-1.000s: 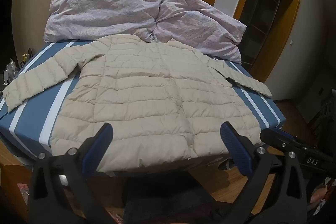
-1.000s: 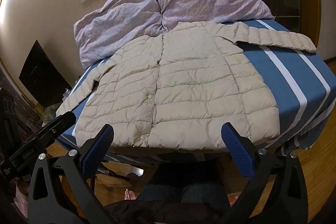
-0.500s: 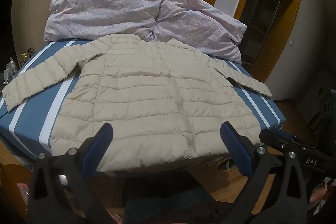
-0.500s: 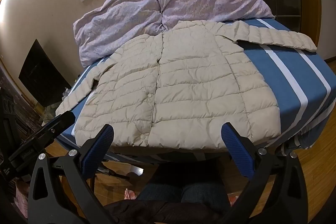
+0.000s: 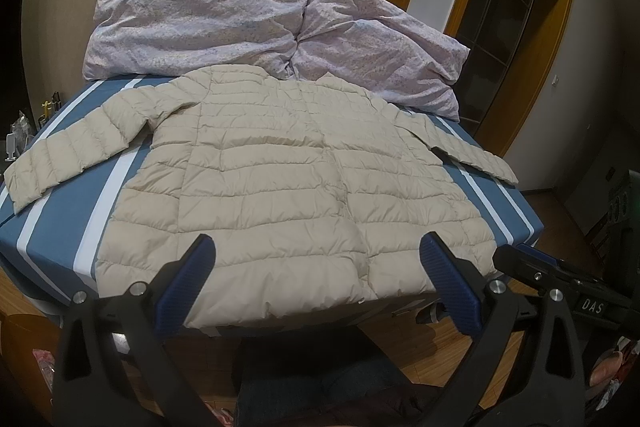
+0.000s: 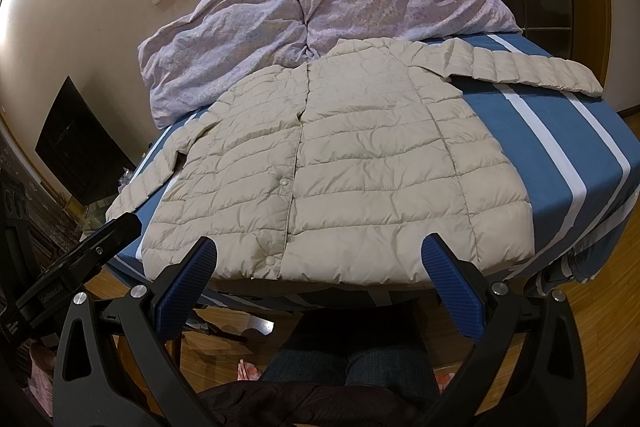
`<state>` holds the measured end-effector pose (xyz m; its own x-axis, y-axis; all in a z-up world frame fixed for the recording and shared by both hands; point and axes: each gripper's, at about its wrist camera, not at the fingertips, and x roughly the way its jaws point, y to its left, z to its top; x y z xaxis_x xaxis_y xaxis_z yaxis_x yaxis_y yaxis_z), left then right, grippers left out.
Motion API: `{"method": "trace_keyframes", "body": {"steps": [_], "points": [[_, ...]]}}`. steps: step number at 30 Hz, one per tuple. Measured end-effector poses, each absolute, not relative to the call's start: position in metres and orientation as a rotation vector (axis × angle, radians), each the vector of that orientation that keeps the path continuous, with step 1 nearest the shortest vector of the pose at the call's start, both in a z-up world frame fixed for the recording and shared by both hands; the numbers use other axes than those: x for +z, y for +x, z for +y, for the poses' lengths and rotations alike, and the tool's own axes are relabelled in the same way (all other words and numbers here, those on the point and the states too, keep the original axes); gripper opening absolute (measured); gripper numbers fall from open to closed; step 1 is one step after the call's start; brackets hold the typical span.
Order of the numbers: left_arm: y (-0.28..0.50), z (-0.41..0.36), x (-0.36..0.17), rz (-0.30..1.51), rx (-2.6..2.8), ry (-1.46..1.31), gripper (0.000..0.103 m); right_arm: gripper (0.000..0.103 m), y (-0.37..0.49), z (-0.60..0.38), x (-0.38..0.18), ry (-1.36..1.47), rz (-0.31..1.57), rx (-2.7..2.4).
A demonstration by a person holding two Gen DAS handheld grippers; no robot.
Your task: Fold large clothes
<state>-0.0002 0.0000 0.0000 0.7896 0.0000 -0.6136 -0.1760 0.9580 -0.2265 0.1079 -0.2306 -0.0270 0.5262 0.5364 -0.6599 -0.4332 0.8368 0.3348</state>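
Nothing has moved much since a second ago: both claws hover at the foot of the bed as before, and the jacket lies as it did. From the left wrist, the left claw (image 5: 318,273) stands with its jaws wide apart and empty, its ribbed blue pads (image 5: 188,287) on matte black plastic arms with silver bolts. Beyond it toward 12 o'clock lies the jacket (image 5: 288,183), a beige quilted puffer with soft horizontal channels, spread flat and front-up on the bed (image 5: 60,239), whose smooth sheet is blue with white stripes. The jacket's hem hangs just over the near edge of the bed, right behind the pad tips but not touching them. One sleeve runs out toward 9 o'clock, the other toward 3 o'clock. Two crumpled lilac pillows (image 5: 208,23) sit at the far end. At 4 o'clock the other black tool pokes into view. From the right wrist, the right claw (image 6: 320,271) is likewise spread wide, gripping nothing, with the same textured blue pads (image 6: 450,285). The jacket (image 6: 340,163) lies at 12 o'clock, its snap-buttoned front seam running slightly left of centre, the hem just past the pad tips. Wooden floor (image 6: 600,307) shows at 4 o'clock.
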Motion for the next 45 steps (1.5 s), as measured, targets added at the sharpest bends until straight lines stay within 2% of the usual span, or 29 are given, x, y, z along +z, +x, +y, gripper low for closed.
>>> {"method": "trace_keyframes", "body": {"steps": [45], "points": [[-0.0001,0.0,-0.0001,0.657,0.095,-0.281,0.101,0.102,0.1152,-0.2277,-0.0264,0.138,0.842,0.583]]}}
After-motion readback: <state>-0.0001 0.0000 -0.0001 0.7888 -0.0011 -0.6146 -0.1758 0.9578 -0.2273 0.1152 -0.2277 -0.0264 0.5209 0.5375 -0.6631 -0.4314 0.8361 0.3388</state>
